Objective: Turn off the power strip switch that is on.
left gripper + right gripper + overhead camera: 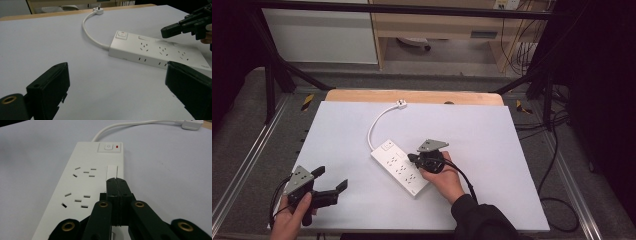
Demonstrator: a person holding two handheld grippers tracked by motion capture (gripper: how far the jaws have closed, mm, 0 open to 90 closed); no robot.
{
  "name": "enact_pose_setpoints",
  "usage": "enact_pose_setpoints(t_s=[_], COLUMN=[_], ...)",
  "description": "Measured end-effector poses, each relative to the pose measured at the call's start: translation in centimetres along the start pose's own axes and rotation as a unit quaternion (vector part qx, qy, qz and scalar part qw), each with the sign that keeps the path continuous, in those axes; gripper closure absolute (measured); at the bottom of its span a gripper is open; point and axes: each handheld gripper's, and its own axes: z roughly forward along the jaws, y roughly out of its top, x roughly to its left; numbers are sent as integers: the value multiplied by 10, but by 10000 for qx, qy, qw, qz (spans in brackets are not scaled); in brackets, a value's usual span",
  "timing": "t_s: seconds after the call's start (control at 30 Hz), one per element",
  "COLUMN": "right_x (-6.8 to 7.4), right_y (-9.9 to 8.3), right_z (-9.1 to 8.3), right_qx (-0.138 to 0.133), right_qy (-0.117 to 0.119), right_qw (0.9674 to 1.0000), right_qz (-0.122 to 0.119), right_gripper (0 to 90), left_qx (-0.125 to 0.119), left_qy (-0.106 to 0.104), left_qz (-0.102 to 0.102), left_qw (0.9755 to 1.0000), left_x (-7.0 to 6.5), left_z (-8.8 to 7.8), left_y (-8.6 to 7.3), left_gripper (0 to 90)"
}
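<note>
A white power strip [398, 167] lies at an angle in the middle of the white table; its cord curves back to a white plug [400, 104]. My right gripper [412, 159] is shut with nothing between its jaws. Its tips hover over the strip's right edge [116, 180], just behind a small white cover [111, 171] and short of the switch [109, 147], which has a red light. Whether the tips touch the strip I cannot tell. My left gripper [332, 178] stands open at the table's front left, apart from the strip. In the left gripper view, the left gripper [117, 67] faces the strip [155, 51] and the right gripper [172, 29].
The white table top [492, 150] has a wooden strip [362, 96] along its far edge. Black frame bars and cables [557, 200] run down the right side. A person's dark sleeve [482, 220] comes in at the bottom.
</note>
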Motion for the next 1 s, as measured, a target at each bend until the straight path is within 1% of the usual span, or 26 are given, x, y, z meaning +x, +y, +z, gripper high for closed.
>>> enact_pose_setpoints(t_s=[0.47,1.0], right_x=[1,1], right_y=[-7,-8], right_z=[3,2], right_qx=[38,18], right_qy=[6,9], right_qw=[10000,10000], right_qz=[32,29], right_gripper=[900,900], left_qx=[7,7], left_qy=[-3,0], left_qz=[14,12], left_qw=[10000,10000], left_x=[0,0], left_z=[0,0], left_y=[0,0], left_gripper=[56,56])
